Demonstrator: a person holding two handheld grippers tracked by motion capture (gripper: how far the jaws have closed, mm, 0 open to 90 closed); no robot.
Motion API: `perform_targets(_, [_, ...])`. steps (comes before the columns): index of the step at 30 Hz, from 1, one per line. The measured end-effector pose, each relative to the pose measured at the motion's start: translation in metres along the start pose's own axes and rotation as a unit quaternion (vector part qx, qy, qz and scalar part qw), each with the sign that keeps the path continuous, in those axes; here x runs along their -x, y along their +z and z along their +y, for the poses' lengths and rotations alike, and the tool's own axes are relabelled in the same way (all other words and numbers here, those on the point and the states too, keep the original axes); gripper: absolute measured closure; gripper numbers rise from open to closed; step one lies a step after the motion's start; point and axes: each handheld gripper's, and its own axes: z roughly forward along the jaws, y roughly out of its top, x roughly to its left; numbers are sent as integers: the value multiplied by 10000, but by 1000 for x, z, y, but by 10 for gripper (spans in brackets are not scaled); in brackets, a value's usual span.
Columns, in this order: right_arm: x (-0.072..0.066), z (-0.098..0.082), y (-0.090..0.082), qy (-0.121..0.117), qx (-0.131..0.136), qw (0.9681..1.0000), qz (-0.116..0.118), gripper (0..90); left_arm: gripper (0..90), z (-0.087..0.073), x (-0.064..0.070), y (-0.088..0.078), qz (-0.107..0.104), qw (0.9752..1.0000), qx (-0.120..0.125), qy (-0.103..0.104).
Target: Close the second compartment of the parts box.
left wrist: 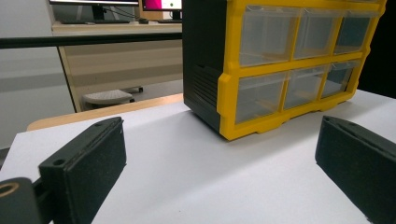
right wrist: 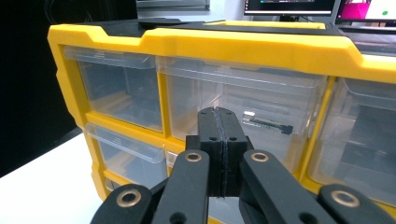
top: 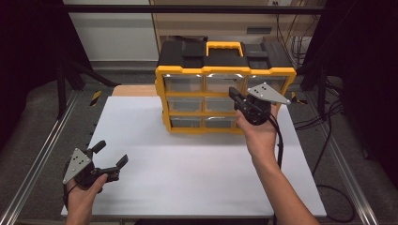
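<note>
— Where is the drawer cabinet?

— The yellow-and-black drawer cabinet [top: 225, 86] stands upright at the far middle of my white table [top: 187, 168], its clear drawers facing me in three rows of three. A yellow carry handle [top: 225, 47] sits on its black top.

— And your right gripper?

— My right gripper [top: 233, 93] is up in front of the cabinet's right side, near the top and middle rows. In the right gripper view its jaws are pressed flat together with nothing between them, pointing at the top middle drawer [right wrist: 243, 109]. I cannot tell whether the tips touch the drawer front. Something small and dark lies inside that drawer, too dim to name.

— Your left?

— My left gripper [top: 111, 154] hangs low over the near left corner of the table, well apart from the cabinet. Its jaws are spread wide and hold nothing; in the left gripper view bare table lies between them, with the cabinet's black side and yellow front beyond.
</note>
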Motion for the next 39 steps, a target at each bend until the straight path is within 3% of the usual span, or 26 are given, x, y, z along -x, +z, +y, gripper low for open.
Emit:
perform_targets(13, [-4,8,-8,-190,64,9998,71,900,20,-1,-2,2,-6,10000,-22,-25])
perform_targets(39, [6,8,-39,-218,215,9995,-29,900,20,-1,-1,2,-35,10000,-22,2])
